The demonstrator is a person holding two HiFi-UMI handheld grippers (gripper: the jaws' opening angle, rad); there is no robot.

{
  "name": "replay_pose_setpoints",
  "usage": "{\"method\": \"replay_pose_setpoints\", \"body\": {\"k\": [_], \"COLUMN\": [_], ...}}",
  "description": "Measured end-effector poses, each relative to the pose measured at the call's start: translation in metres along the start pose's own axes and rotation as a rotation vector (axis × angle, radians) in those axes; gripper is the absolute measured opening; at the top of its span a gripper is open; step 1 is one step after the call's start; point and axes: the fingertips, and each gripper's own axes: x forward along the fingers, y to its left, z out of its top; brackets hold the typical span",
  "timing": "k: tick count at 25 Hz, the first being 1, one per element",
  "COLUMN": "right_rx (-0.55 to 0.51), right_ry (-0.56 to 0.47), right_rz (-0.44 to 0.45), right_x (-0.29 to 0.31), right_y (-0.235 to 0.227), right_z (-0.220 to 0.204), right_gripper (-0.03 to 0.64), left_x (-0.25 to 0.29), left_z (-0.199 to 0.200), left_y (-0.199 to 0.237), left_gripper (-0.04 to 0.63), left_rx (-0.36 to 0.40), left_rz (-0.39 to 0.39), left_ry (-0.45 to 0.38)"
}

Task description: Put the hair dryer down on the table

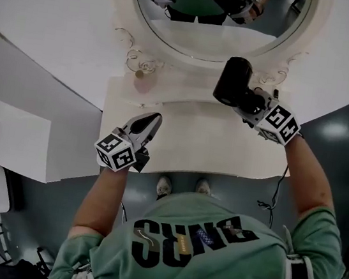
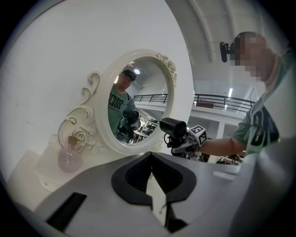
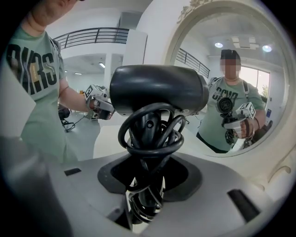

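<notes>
A black hair dryer (image 1: 233, 81) hangs in the air above the back right of the white dressing table (image 1: 199, 147), in front of the oval mirror (image 1: 216, 28). My right gripper (image 1: 252, 103) is shut on its handle, which has the black cord wound round it (image 3: 152, 139). The dryer's barrel (image 3: 157, 90) lies crosswise above the jaws. My left gripper (image 1: 150, 123) hovers over the table's front left with its jaws together and nothing in them. The left gripper view shows the dryer (image 2: 173, 127) and the right gripper (image 2: 187, 141) to the right of the mirror.
A small pink glass bottle (image 1: 143, 81) stands at the mirror's left foot, also in the left gripper view (image 2: 69, 158). The mirror's ornate frame (image 2: 99, 115) rises behind the tabletop. White cabinets (image 1: 6, 144) stand to the left. A thin cable (image 1: 276, 195) hangs off the table's right front.
</notes>
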Motion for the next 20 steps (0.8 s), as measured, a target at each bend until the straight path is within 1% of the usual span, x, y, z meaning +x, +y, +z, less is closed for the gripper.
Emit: {"method": "replay_pose_setpoints", "body": {"k": [6,15,20], "right_rx": [-0.095,-0.241,-0.318], "right_ry": [0.138,0.358,0.459], "right_rz": [0.069,0.208,0.256], "right_x": [0.047,0.114,0.144], "right_y": [-0.02,-0.023,-0.025], "right_z": [-0.02,-0.048,-0.062], "right_gripper": [0.144,0.144,0.144], "left_x": [0.02,0.036,0.041], "left_z": [-0.016,-0.044,-0.058], "left_y": [0.017,0.037,0.046], "left_gripper": [0.009,0.009,0.009], "left_rx": [-0.021,-0.055,-0.077], "left_rz": [-0.023,-0.055,-0.072], "left_ry": [0.025,0.055,0.064]}}
